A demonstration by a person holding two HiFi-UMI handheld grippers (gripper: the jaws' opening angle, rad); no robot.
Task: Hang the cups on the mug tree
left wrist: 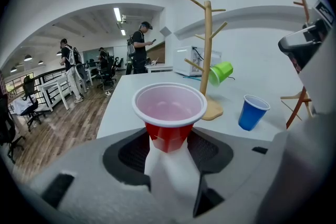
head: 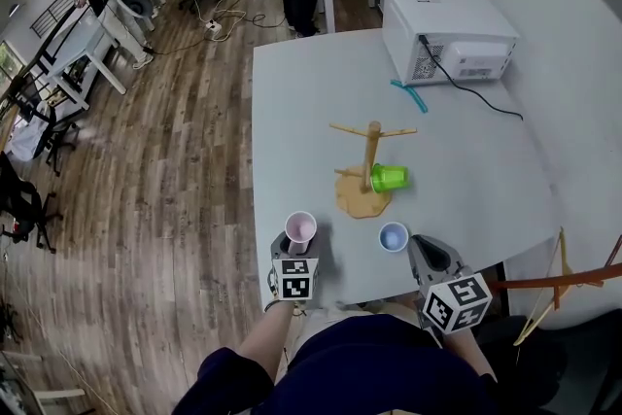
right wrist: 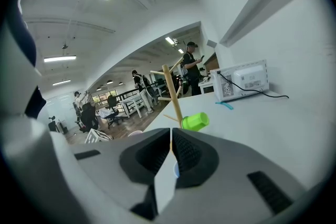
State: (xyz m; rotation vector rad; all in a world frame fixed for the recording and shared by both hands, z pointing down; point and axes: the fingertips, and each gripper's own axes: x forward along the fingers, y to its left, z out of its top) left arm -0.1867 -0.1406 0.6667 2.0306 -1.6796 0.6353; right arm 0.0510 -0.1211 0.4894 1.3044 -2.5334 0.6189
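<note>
A red cup (head: 300, 228) with a pale inside stands upright at the table's near left, and my left gripper (head: 298, 246) is shut on its lower body. In the left gripper view the red cup (left wrist: 169, 113) sits between the pads of the left gripper (left wrist: 168, 140). The wooden mug tree (head: 372, 151) stands mid-table with a green cup (head: 389, 178) hanging on a low peg. A blue cup (head: 393, 237) stands upright in front of the tree's base. My right gripper (head: 432, 258) is just right of the blue cup, shut with nothing in it (right wrist: 171, 136).
A white box-shaped appliance (head: 447, 34) with a black cable sits at the table's (head: 292, 112) far right, a teal object (head: 410, 95) in front of it. A second wooden stand (head: 559, 282) pokes up off the table's right edge. People stand among desks at the back.
</note>
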